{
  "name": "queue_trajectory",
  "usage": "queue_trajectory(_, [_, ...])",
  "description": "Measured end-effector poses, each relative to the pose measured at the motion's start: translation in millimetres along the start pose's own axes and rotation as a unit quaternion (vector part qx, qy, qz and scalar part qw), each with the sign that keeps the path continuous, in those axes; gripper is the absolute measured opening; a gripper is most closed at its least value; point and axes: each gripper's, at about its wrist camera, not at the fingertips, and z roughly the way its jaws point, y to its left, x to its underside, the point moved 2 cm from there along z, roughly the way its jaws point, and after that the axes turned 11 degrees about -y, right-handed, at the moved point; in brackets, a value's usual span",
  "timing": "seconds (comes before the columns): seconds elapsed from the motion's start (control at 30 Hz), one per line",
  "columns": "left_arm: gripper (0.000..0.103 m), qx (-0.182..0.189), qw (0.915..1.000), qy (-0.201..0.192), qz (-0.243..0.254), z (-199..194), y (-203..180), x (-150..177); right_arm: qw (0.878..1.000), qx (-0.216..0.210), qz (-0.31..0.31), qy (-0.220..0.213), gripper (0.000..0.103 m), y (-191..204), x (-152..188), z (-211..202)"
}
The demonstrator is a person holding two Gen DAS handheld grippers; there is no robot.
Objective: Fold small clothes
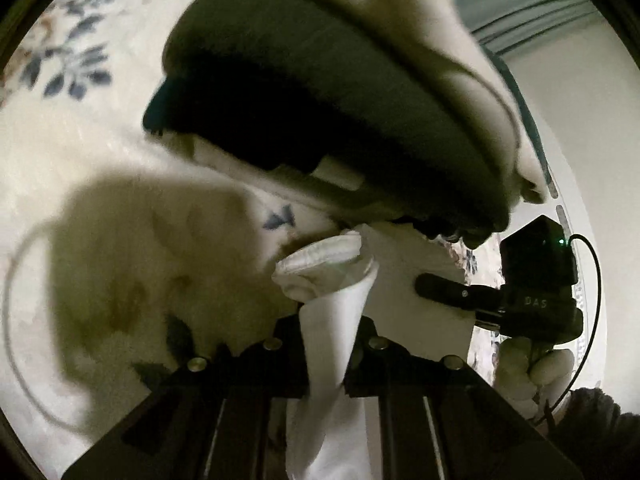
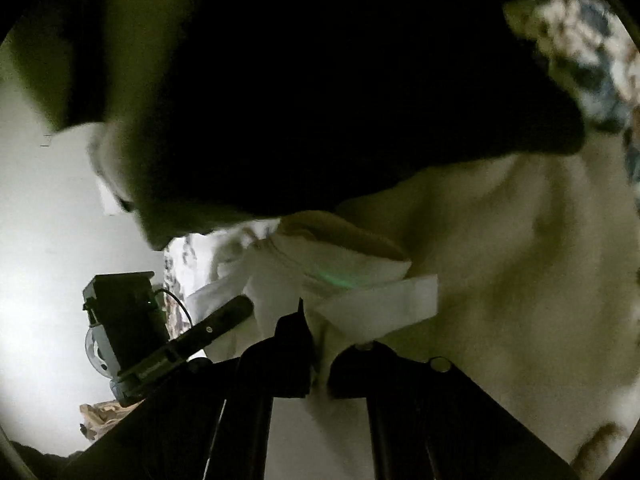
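I judge the fold to be midway at best: the white cloth (image 1: 340, 304) hangs in the air between my two tools instead of lying flat, and I see no finished crease or folded pile, so the laying down, folding over and smoothing all seem left to do. In the left wrist view the left gripper (image 1: 326, 354) has its fingers nearly closed on a rope-like strand of the cloth, which runs up from between them to a bunched hem just above. The right gripper (image 1: 444, 286) shows to the right of the cloth, its dark finger pressed against the fabric. In the right wrist view the right gripper (image 2: 320, 354) has its fingers closed to a narrow gap with the cloth (image 2: 360, 308) pinched in it, a flap spreading just above. Behind the cloth lies a flowered bedcover (image 1: 72, 56), and a large dark blurred shape (image 1: 312, 92) looms above the cloth; I cannot tell what it is.
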Motion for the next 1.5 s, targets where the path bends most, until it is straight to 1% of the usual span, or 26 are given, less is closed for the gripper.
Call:
queue_trajectory(0.1, [0.009,0.006,0.9999,-0.013,0.007,-24,-4,4,1.000,-0.009,-0.008,-0.012,0.004,-3,11,-29])
queue_trajectory(0.2, [0.009,0.015,0.9993,-0.031,0.016,-43,-19,5,0.999,-0.025,-0.014,-0.025,0.004,9,21,-51])
queue_trajectory(0.27, [0.009,0.019,0.9987,-0.043,0.021,-57,-15,-7,0.999,-0.039,-0.020,-0.032,0.004,21,28,-64])
queue_trajectory(0.33, [0.009,0.030,0.9976,-0.055,0.029,-75,-29,-4,0.998,-0.049,-0.027,-0.036,0.004,29,40,-79])
queue_trajectory(0.47, [0.009,0.044,0.9961,-0.065,0.041,-112,-54,25,0.996,-0.066,-0.044,-0.027,0.004,50,76,-110])
queue_trajectory(0.57, [0.013,0.046,0.9970,-0.044,0.045,-143,-63,64,0.996,-0.069,-0.050,-0.005,0.004,40,113,-147])
queue_trajectory(0.6, [0.017,0.042,0.9975,-0.035,0.045,-155,-61,75,0.996,-0.068,-0.052,0.008,0.006,39,131,-156])
queue_trajectory(0.63, [0.028,0.033,0.9984,-0.023,0.040,-165,-62,93,0.996,-0.063,-0.053,0.018,0.009,34,139,-164])
queue_trajectory(0.67, [0.036,0.024,0.9990,-0.013,0.035,-167,-62,105,0.996,-0.055,-0.052,0.038,0.011,29,161,-168])
queue_trajectory(0.7, [0.054,0.017,0.9995,0.002,0.028,-175,-57,124,0.996,-0.051,-0.046,0.058,0.018,20,178,-177])
queue_trajectory(0.73, [0.066,0.006,0.9996,0.015,0.022,-184,-51,140,0.995,-0.045,-0.040,0.080,0.028,12,198,-179])
queue_trajectory(0.77, [0.066,-0.008,0.9996,0.026,0.012,-192,-42,155,0.994,-0.027,-0.038,0.100,0.032,3,218,-181])
queue_trajectory(0.8, [0.066,-0.019,0.9990,0.040,-0.003,-199,-31,175,0.993,-0.015,-0.036,0.115,0.037,-11,237,-183])
queue_trajectory(0.9, [0.066,-0.058,0.9948,0.071,-0.045,-213,-5,208,0.990,0.006,-0.003,0.142,0.039,-46,265,-202])
queue_trajectory(0.97, [0.066,-0.065,0.9939,0.056,-0.069,-223,6,207,0.992,0.019,0.027,0.125,0.039,-70,265,-216])
queue_trajectory(1.0, [0.066,-0.063,0.9941,0.043,-0.078,-222,11,199,0.993,0.021,0.041,0.112,0.045,-79,261,-221])
queue_trajectory(1.03, [0.067,-0.059,0.9945,0.029,-0.082,-222,13,191,0.993,0.026,0.057,0.096,0.055,-89,255,-224])
queue_trajectory(1.1, [0.068,-0.045,0.9951,0.011,-0.087,-203,16,167,0.994,0.026,0.090,0.064,0.060,-103,236,-217])
queue_trajectory(1.17, [0.068,-0.022,0.9954,0.012,-0.092,-170,22,143,0.992,0.012,0.113,0.050,0.060,-114,217,-203])
queue_trajectory(1.27, [0.068,0.011,0.9939,0.041,-0.102,-122,33,124,0.991,0.001,0.119,0.053,0.060,-118,195,-177])
queue_trajectory(1.33, [0.068,0.022,0.9910,0.074,-0.110,-85,39,118,0.989,-0.002,0.126,0.077,0.060,-123,188,-147])
queue_trajectory(1.37, [0.067,0.028,0.9901,0.086,-0.107,-74,38,117,0.988,0.000,0.132,0.086,0.060,-124,185,-145])
queue_trajectory(1.4, [0.065,0.024,0.9911,0.088,-0.096,-69,33,116,0.986,-0.008,0.140,0.092,0.060,-121,184,-137])
queue_trajectory(1.43, [0.040,0.015,0.9931,0.084,-0.079,-68,26,114,0.985,-0.022,0.141,0.094,0.057,-119,185,-135])
queue_trajectory(1.47, [0.025,0.013,0.9937,0.088,-0.068,-68,21,113,0.987,-0.022,0.136,0.087,0.051,-115,183,-133])
queue_trajectory(1.5, [0.020,0.000,0.9943,0.092,-0.052,-67,14,111,0.987,-0.025,0.135,0.086,0.027,-111,182,-131])
